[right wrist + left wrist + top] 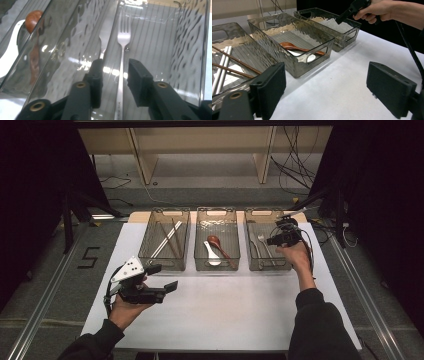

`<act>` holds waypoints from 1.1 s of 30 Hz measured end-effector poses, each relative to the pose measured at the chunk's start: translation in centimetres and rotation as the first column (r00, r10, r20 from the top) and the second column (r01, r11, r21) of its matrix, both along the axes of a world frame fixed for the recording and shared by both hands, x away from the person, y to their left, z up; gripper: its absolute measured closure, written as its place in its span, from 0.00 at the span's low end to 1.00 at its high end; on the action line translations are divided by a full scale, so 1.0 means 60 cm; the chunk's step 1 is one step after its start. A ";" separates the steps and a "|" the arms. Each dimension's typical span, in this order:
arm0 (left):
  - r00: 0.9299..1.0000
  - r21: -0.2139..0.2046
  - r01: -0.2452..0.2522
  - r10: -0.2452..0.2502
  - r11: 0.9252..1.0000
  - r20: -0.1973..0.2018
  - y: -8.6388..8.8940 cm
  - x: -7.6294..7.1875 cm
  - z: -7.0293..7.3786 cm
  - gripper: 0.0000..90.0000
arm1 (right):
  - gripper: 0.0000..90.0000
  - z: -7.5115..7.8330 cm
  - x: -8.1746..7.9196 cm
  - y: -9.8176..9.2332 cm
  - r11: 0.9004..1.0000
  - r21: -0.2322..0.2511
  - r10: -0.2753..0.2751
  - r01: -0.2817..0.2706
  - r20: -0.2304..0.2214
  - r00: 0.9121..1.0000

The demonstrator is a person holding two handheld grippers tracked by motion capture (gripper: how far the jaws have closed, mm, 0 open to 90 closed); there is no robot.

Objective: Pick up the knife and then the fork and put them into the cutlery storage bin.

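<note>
Fork (123, 50) lies flat on floor of right-hand bin (253, 251), handle running between jaws of right gripper (115, 75); pads stand apart from it, no grip. Left gripper (325, 92) wide, nothing between jaws, hovering over table (225, 310).
Judgement: lift straight up, clear bin wall, avoid snagging fork.
Count: bins 3; forks seemingly 2; spoons 2 (brown (216, 243), white (212, 254)); chopsticks (167, 240) seemingly 4.
</note>
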State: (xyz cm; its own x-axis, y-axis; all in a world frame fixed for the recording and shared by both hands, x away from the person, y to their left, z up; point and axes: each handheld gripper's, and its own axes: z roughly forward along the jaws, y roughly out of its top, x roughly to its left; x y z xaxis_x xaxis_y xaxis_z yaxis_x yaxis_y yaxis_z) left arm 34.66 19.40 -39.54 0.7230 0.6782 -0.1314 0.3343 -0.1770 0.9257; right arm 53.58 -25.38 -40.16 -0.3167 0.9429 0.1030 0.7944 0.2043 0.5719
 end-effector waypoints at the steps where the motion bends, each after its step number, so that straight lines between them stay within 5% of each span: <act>1: 1.000 0.000 0.000 0.000 1.000 0.001 0.000 0.000 0.000 0.17 | 0.71 0.002 -0.002 0.000 1.000 0.007 0.006 -0.006 0.004 1.000; 11: 1.000 0.001 -0.001 0.001 1.000 0.001 -0.001 0.000 0.001 0.17 | 0.55 0.029 -0.032 0.016 0.994 0.084 0.072 -0.076 0.048 0.996; 19: 1.000 0.003 -0.002 0.002 1.000 0.001 -0.001 0.000 0.000 0.17 | 0.45 0.056 -0.080 0.041 0.984 0.091 0.142 -0.156 0.142 0.980; 26: 1.000 -0.003 -0.003 0.003 1.000 -0.005 -0.001 0.001 -0.001 0.17 | 0.39 0.067 -0.131 0.061 0.959 0.144 0.213 -0.245 0.207 0.955; 33: 1.000 -0.001 -0.001 0.001 1.000 -0.003 0.000 0.001 0.000 0.17 | 0.32 0.062 -0.180 0.079 0.923 0.204 0.274 -0.327 0.249 0.929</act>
